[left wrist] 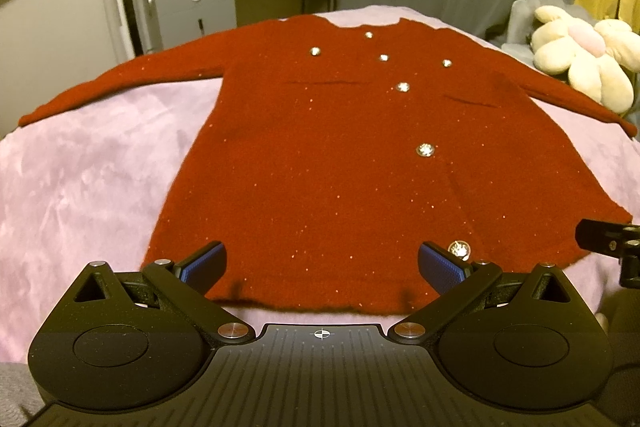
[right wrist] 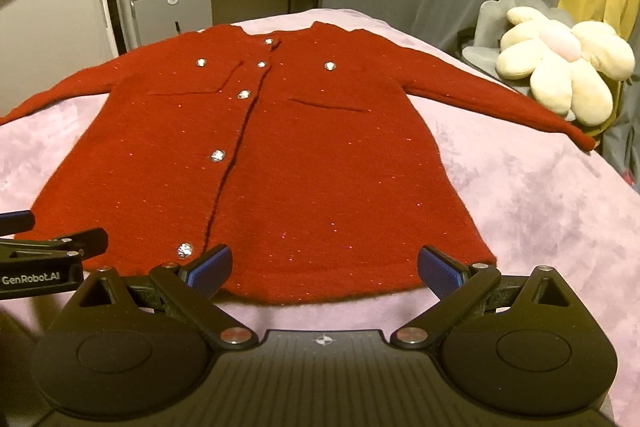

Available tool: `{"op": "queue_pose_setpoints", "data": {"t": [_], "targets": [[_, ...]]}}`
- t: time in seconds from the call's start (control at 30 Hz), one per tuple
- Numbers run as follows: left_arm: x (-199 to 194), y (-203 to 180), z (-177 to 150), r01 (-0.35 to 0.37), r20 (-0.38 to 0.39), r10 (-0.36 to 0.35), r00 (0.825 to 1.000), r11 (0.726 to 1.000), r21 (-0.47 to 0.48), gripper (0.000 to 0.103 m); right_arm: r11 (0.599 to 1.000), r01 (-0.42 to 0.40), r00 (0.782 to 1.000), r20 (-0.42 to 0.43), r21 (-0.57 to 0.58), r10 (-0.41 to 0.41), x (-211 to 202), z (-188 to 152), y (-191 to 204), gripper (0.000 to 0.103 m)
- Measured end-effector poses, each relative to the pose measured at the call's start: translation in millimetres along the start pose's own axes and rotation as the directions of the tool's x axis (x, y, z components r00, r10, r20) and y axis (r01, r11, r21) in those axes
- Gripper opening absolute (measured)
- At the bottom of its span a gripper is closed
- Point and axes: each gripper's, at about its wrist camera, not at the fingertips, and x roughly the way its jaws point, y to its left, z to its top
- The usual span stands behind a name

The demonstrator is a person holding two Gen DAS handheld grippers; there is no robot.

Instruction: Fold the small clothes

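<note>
- Because the red cardigan (right wrist: 280, 155) lies flat, buttoned, sleeves spread on the bed (right wrist: 540, 207), you hold both claws at its near hem.
- Left claw (left wrist: 322, 265) and right claw (right wrist: 324, 267) gape wide, empty, ready to pinch.

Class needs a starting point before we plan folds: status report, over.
Left gripper open, right gripper open, both at the hem. Red cardigan flat, buttoned, sleeves spread on the pink bedspread. Nothing on it.

A fuzzy red knit cardigan (right wrist: 280, 155) with glittery flecks and shiny faceted buttons (right wrist: 218, 155) lies on a velvety cloth bedspread (right wrist: 540, 211).
</note>
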Motion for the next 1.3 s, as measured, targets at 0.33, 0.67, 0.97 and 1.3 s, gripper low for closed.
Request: {"op": "queue_pose_setpoints", "data": {"t": [0.33, 0.67, 0.97, 1.3], "targets": [[1.6, 2.3, 8.6, 0.049, -0.038, -0.050, 0.998, 0.998, -0.034, 0.103, 0.925, -0.285, 0.955, -0.006, 0.250, 0.296, 4.0, 10.9, -39.7, 0.099], [56.3, -5.6, 84.1, 0.052, -0.002, -0.052, 0.999, 0.995, -0.088, 0.103, 0.611, -0.478, 0.878, 0.345, 0.631, 0.331, 54.8, 38.9, -166.8, 0.099], [158.4, -9.7, 111.1, -0.085, 0.007, 0.087, 0.996, 0.988, -0.128, 0.103, 0.523, -0.217, 0.970, 0.242, 0.824, 0.021, 152.8, 63.1, -321.3, 0.048], [182.6, -9.8, 96.2, -0.112, 0.121, 0.128, 0.984, 0.985, -0.135, 0.103, 0.278, -0.140, 0.959, 0.200, 0.950, -0.200, 246.7, 65.2, -432.7, 0.034]]}}
